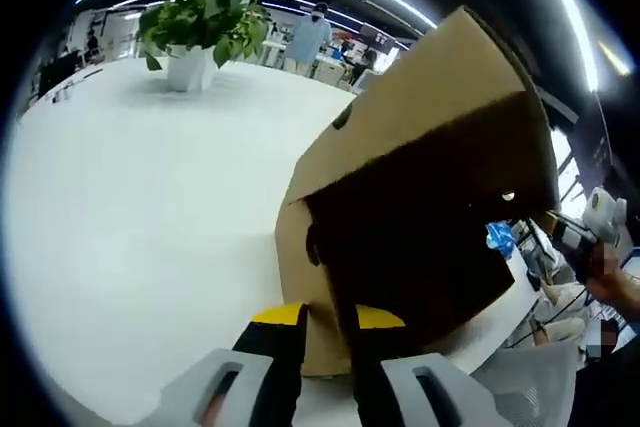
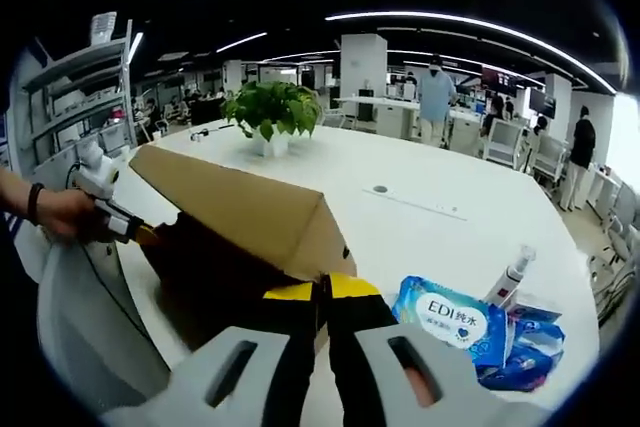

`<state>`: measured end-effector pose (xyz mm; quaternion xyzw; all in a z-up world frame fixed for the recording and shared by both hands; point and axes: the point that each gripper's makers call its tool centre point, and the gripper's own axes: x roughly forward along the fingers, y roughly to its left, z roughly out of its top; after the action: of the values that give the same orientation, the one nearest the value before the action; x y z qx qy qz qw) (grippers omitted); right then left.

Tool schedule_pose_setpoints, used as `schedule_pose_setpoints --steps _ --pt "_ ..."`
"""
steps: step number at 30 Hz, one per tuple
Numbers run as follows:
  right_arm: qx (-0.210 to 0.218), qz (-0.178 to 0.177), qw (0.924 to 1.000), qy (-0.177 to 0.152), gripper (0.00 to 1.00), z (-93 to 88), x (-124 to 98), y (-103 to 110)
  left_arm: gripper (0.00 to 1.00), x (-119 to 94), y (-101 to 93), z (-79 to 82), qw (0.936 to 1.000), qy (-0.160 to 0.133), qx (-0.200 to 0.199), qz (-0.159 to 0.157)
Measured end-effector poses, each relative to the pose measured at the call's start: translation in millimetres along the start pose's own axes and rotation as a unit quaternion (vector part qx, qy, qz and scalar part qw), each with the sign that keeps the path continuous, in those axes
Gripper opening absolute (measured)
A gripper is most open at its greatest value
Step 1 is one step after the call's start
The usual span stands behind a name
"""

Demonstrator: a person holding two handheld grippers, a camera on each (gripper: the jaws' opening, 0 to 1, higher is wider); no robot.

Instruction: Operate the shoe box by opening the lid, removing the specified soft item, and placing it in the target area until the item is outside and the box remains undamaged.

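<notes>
shoe box: plain brown cardboard, matt and smooth outside; the inside looks dark and dull.
table: white, smooth top with a soft sheen.
left gripper: black jaws with glossy yellow tips, on pale grey moulded plastic.
right gripper: same black and yellow jaws on matt grey plastic.
wipes pack: blue printed plastic film, glossy and crinkled.
spray bottle: probably clear plastic; too small to be sure.
plant pot: white, smooth, matt.
</notes>
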<state>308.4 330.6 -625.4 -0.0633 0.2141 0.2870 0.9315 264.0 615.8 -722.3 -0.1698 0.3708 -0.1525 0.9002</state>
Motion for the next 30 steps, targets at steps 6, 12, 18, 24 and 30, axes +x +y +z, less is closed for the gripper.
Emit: schedule_pose_setpoints --steps 6,12,18,24,30 --pt "0.013 -0.009 0.9999 0.001 0.01 -7.9 -0.9 2.6 0.16 -9.9 -8.6 9.9 0.9995 -0.004 0.033 0.001" --pt "0.023 -0.010 0.9996 0.011 0.01 -18.9 -3.2 5.8 0.19 -24.2 -20.3 20.5 0.9976 -0.017 0.067 -0.007" --pt "0.063 -0.017 0.9978 0.014 0.00 -31.3 -4.9 8.8 0.20 -33.9 -35.5 25.0 0.9965 -0.042 0.066 -0.029" --pt "0.102 -0.018 0.9946 0.009 0.00 -41.3 -4.6 19.1 0.20 -38.9 -42.0 19.6 0.9963 -0.041 0.067 -0.035" --pt "0.129 -0.019 0.9914 0.009 0.00 -52.1 -5.5 24.9 0.20 -42.5 -37.6 16.1 0.9968 -0.035 0.066 -0.028"
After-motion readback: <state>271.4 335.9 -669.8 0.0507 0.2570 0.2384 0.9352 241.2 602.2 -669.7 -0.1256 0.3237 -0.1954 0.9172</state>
